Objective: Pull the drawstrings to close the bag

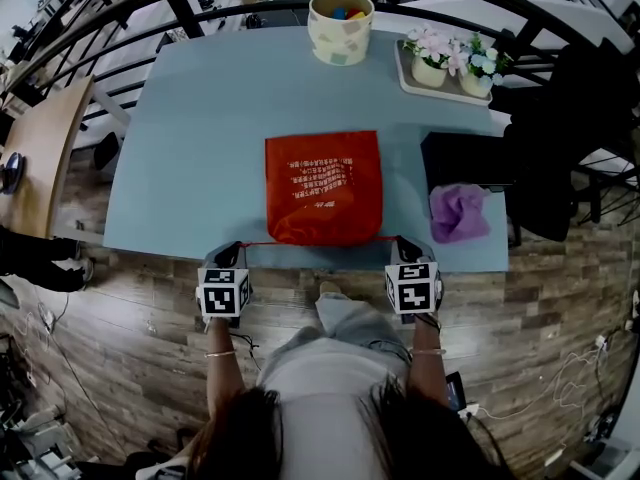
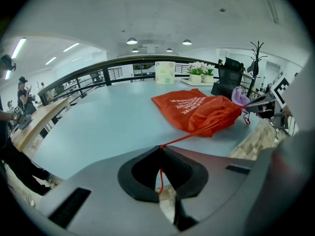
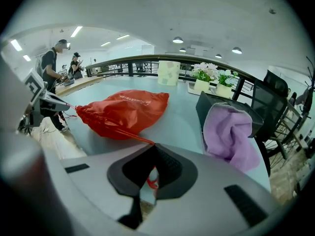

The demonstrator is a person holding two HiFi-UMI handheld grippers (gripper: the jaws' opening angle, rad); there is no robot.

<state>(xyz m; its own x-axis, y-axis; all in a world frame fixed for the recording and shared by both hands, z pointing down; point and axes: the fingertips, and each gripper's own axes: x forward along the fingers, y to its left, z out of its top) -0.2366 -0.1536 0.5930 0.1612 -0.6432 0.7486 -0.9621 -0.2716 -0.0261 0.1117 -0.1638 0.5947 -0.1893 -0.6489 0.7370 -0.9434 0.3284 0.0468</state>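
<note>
Head view, bag: glossy red fabric bag with white print, squarish, lying flat in the middle of the matte pale-blue table; its mouth is puckered into gathers at the near edge
Head view, drawstring: thin red drawstring runs taut along the table's edge, leaving the mouth toward 9 and 3 o'clock
Head view, grippers: left gripper at 7 o'clock of the bag, right gripper at 5 o'clock, each with a marker cube
Head view, surroundings: crumpled purple cloth at 4 o'clock of the bag, against a black box; round patchwork-patterned tub at 12 o'clock; tray of potted flowers at 1 o'clock
Left gripper view, jaws: dark ribbed pads pressed together, pinching the drawstring, which leads tight to the bag at 1 o'clock; a short end hangs behind the pads
Right gripper view, jaws: pads clamped on the drawstring, which stretches to the bag at 10 o'clock; the soft cloth drapes at 2 o'clock
</note>
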